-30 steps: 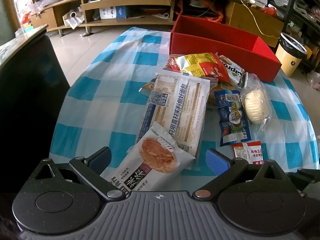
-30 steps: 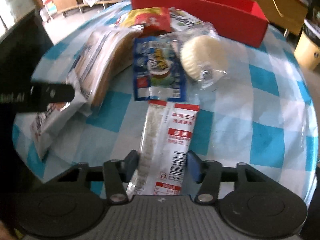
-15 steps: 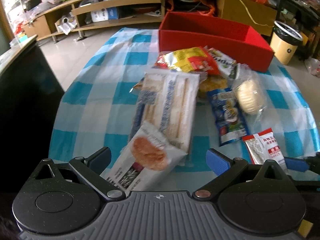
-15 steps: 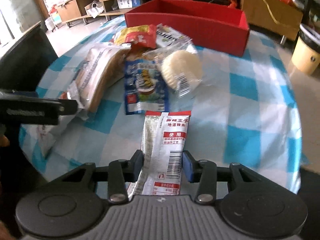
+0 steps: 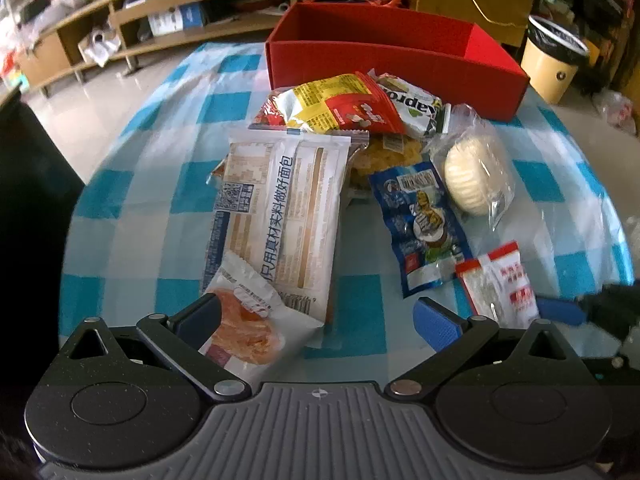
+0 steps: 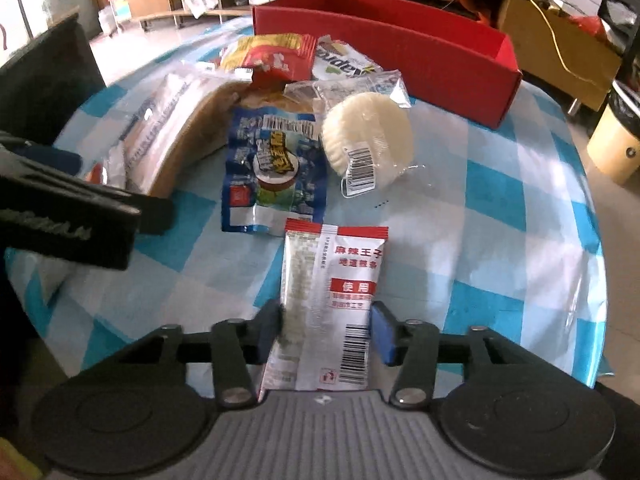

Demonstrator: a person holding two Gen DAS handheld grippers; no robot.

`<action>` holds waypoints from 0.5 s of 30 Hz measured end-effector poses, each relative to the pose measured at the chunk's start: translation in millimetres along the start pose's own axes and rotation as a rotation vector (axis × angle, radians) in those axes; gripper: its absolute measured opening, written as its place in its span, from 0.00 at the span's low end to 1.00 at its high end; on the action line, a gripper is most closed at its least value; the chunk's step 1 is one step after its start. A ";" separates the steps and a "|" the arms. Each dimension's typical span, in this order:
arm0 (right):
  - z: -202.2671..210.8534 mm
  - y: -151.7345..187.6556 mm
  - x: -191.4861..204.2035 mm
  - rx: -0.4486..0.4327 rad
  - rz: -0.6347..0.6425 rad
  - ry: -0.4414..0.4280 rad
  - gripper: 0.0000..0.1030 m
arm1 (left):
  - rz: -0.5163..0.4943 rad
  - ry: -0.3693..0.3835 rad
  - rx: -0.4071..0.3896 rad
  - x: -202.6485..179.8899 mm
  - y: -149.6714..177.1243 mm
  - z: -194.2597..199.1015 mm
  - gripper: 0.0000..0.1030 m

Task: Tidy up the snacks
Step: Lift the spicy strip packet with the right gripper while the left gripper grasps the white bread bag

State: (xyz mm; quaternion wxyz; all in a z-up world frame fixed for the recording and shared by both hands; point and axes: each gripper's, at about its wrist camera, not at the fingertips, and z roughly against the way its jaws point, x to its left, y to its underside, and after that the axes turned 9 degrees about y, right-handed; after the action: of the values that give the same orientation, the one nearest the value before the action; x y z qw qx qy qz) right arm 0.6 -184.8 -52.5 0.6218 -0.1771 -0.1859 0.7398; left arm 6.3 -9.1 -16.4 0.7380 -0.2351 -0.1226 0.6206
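Left wrist view: the left gripper is seen with fingers wide apart over a checked cloth, a pastry packet lying loosely between them. A bread bag lies nearer than the red box.

Right wrist view: the right gripper is shown with pads on a sachet, its jaws opening; contact appears retained. A blue packet and a white cake lie before the box.
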 end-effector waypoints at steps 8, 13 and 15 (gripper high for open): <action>27.1 6.0 -27.4 -0.051 -0.106 -0.056 0.40 | -0.003 0.050 0.024 -22.2 -10.7 -8.1 1.00; 32.4 9.8 -52.3 -0.062 -0.193 -0.040 0.40 | 0.016 0.058 0.009 -25.1 -19.2 -6.6 0.97; 31.3 10.4 -58.0 -0.058 -0.230 -0.066 0.40 | 0.025 0.035 -0.015 -12.5 -20.9 -0.9 0.98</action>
State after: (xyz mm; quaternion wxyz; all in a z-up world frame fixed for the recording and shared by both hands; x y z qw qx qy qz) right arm -14.2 -245.4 -28.7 0.6906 -0.1482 -0.2467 0.6635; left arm 22.2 -23.9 -5.3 0.7303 -0.2527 -0.1113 0.6249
